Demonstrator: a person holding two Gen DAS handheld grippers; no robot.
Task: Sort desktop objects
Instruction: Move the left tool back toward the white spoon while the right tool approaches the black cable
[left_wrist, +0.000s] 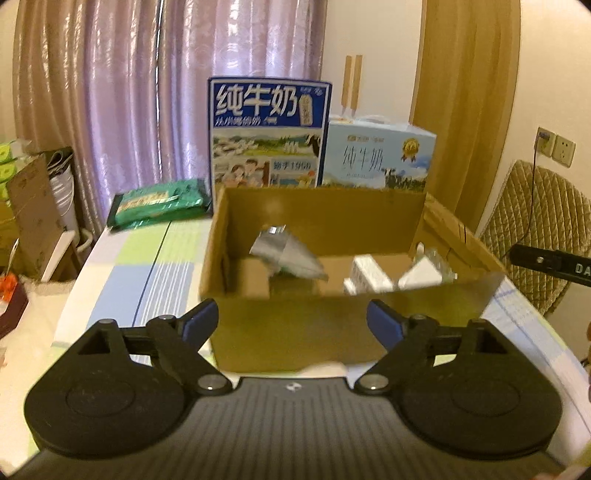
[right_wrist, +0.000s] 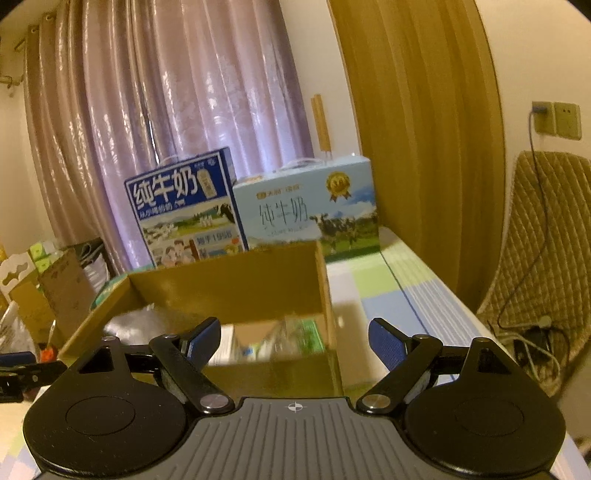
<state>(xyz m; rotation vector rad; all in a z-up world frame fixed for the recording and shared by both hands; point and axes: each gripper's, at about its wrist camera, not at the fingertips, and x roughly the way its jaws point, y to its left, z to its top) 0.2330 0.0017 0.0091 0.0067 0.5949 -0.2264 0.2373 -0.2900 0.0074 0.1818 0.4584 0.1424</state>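
From your left wrist, your left gripper (left_wrist: 291, 317) is spread apart, empty, before the open cardboard box (left_wrist: 295, 328); a crinkled silver pouch (left_wrist: 286, 254) and white cartons (left_wrist: 369, 277) lie inside.

From your right wrist, your right gripper (right_wrist: 294, 338) gapes empty near the box's right corner.

Your box (left_wrist: 295, 332) is plain brown corrugated cardboard, matt. Inside it, one silvery foil pack (left_wrist: 286, 254), shiny and creased, beside white matt cartons (left_wrist: 369, 278). Both milk cases (left_wrist: 267, 133) behind are printed card with a slight gloss. Green pouches (left_wrist: 159, 203) look like glossy plastic film. Table cover (left_wrist: 147, 266) is woven cloth, matt. Your left gripper (left_wrist: 291, 321) is matt black plastic with bright metal pivot pins and blue textured pads (left_wrist: 201, 319). Curtain (left_wrist: 110, 92) is satin-sheen fabric.
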